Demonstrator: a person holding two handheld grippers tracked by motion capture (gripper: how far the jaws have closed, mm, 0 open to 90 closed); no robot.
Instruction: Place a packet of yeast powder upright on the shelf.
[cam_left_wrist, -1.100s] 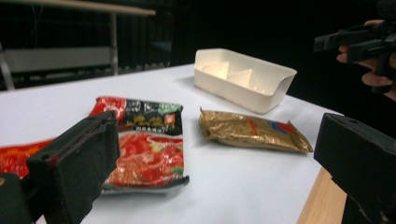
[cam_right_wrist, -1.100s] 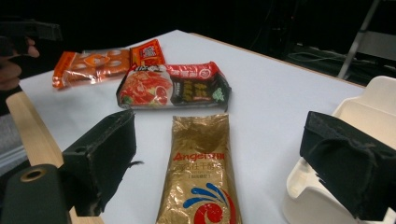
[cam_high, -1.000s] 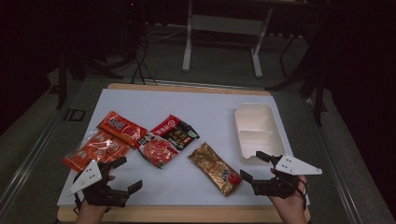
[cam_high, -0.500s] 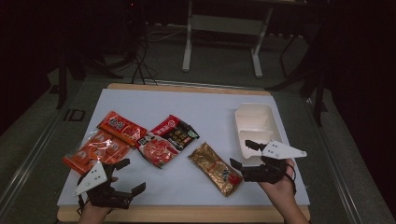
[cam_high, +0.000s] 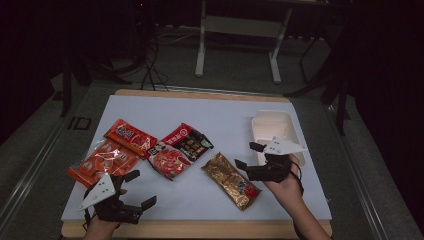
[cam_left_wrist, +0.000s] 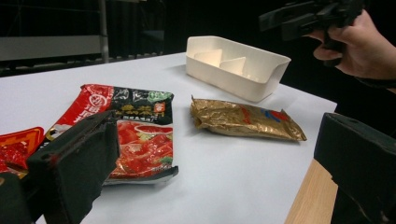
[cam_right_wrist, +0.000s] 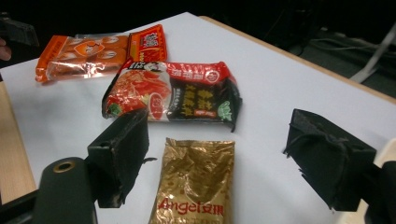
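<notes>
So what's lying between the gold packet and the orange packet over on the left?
In the high view, the red-and-black packet lies between the gold packet and the orange packet; a smaller red packet sits just behind.

A: Is any lettering readable on the packets?

B: Yes. The gold packet (cam_right_wrist: 196, 184) carries "Angel" in red Latin letters, followed by Chinese characters, near its lower end in the right gripper view.

A: And just beyond the gold packet?

B: The red and black packet (cam_right_wrist: 173, 91) bears white and gold Chinese characters, too small to make out.
</notes>
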